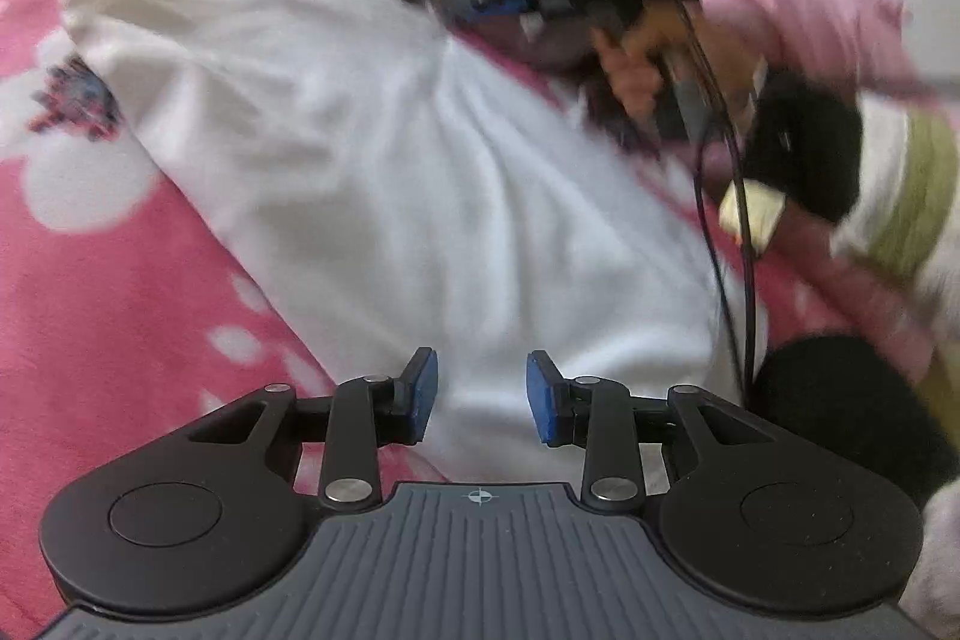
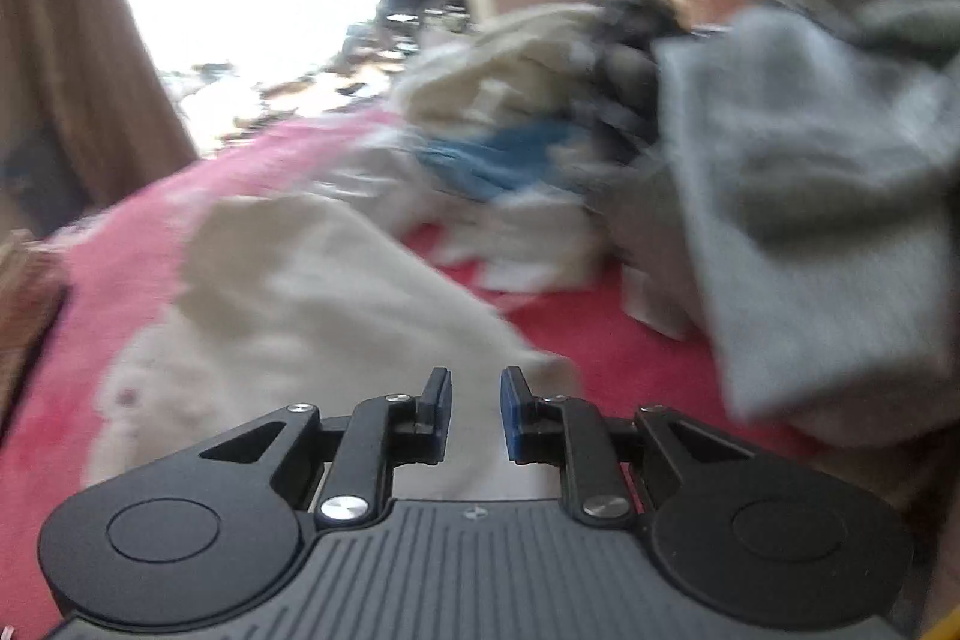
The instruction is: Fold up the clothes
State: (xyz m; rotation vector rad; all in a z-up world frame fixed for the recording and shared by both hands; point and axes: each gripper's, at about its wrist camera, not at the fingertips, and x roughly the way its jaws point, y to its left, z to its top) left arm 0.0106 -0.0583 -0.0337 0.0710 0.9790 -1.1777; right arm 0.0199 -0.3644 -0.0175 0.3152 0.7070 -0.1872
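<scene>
Left gripper (image 1: 482, 394) sits low over the white garment (image 1: 384, 172), jaws apart, nothing pinched; cloth shows through the gap, but I can't tell if the pads touch it. Right gripper (image 2: 476, 412) likewise: jaws a narrower gap apart, over the near end of the same white garment (image 2: 312, 316), nothing clamped.

Garment lies flat-ish on the pink floral blanket (image 1: 102, 292). In the left view its long axis runs diagonally, far-left end to near-right. In the right view it narrows toward the near-right, ending in a tip just beside the right-hand pad. Too blurred to tell collar from hem.

Risks, as I judge them:
- Neither side has a grip, so closing now may catch one layer only and the fold would drag skewed.
- Wrinkles run along the cloth; folding over them sets them in.
- Cables (image 1: 729, 232) hanging off the right hand (image 1: 636, 76) trail onto the fabric edge and could snag.
- Laundry pile (image 2: 540, 118) and grey clothing (image 2: 822, 196) sit near the far end, so a wide sweep could pull them in.
</scene>
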